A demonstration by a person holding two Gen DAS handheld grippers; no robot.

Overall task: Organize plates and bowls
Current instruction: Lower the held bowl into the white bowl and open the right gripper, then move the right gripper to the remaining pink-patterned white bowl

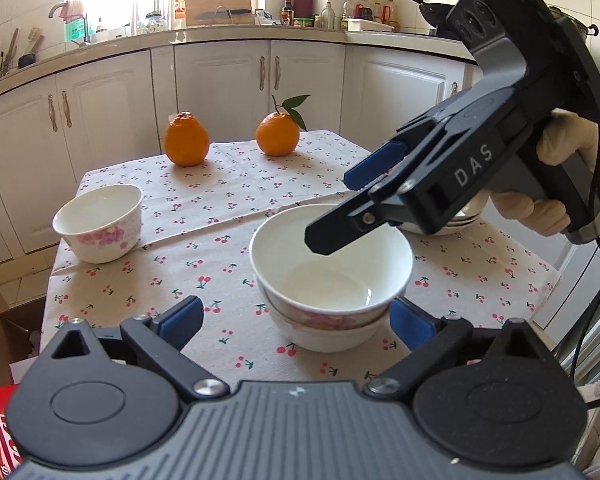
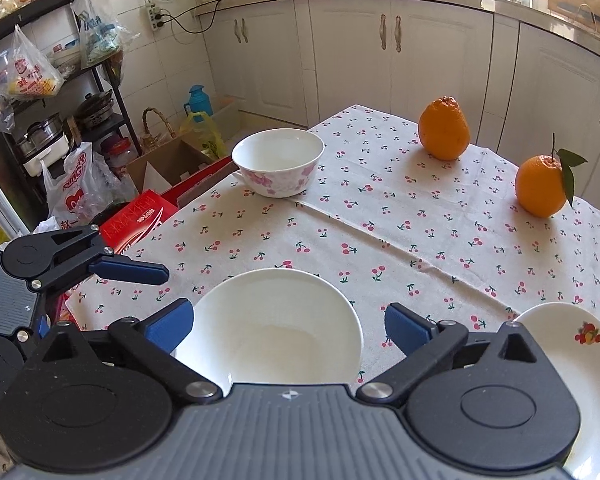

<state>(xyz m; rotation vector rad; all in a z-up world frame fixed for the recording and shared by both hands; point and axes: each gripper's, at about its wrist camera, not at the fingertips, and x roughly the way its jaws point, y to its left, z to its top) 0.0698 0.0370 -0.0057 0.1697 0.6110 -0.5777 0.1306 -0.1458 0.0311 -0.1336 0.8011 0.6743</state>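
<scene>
White stacked bowls (image 1: 330,280) sit mid-worktop, just nested; the right gripper (image 1: 332,216) hovers over their rim, fingers spread and empty, the left gripper (image 1: 296,320) likewise spread. Next, I judge, fetch the lone flowered bowl (image 1: 100,224) near the far-left edge.

a home kitchen: white cabinets (image 1: 220,80) under a counter holding a cutting board (image 1: 218,6), a knife block (image 1: 301,0) and sauce bottles (image 1: 366,8) beside it.

Two close, downward-angled wrist views; shared stacked bowls (image 1: 332,276), oranges (image 2: 444,128)
</scene>
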